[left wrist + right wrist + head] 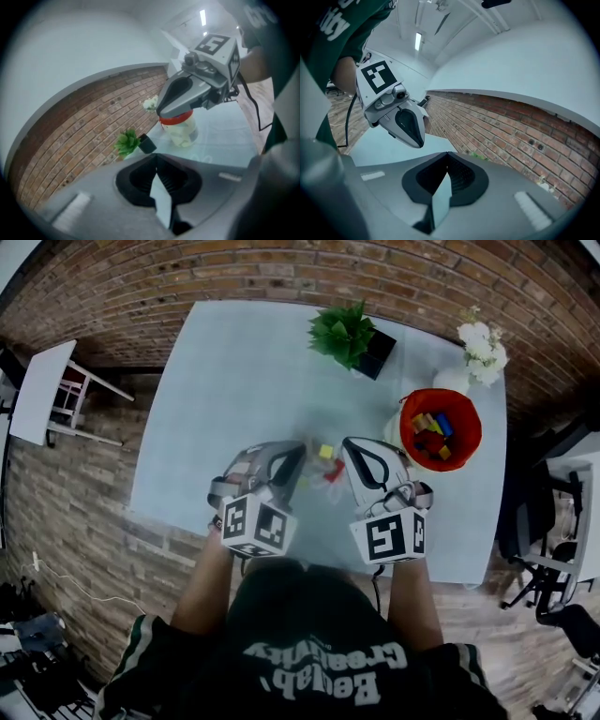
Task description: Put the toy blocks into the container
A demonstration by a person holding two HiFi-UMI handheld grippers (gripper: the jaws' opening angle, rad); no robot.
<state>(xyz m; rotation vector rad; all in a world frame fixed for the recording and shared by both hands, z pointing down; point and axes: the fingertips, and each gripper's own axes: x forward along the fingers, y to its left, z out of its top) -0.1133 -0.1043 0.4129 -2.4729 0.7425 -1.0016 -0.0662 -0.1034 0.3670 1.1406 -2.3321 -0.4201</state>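
The container (pixel 441 428), a tub with a red rim, stands at the table's right and holds several coloured blocks. In the left gripper view the container (pixel 180 127) shows beyond the other gripper. On the table a yellow block (pixel 325 452) and a red block (pixel 333 474) lie between my two grippers. My left gripper (pixel 298 450) is just left of them and my right gripper (pixel 350 443) just right. Both have their jaws closed with nothing between them. The left gripper (pixel 157 158) faces the right gripper (pixel 197 89); the right gripper (pixel 447 154) faces the left gripper (pixel 401 117).
A green plant in a black pot (pixel 352 336) and a white vase of flowers (pixel 478 357) stand at the table's (pixel 234 390) far edge. A brick wall runs behind. A white chair (pixel 52 395) stands left of the table and dark chairs (pixel 553 549) to its right.
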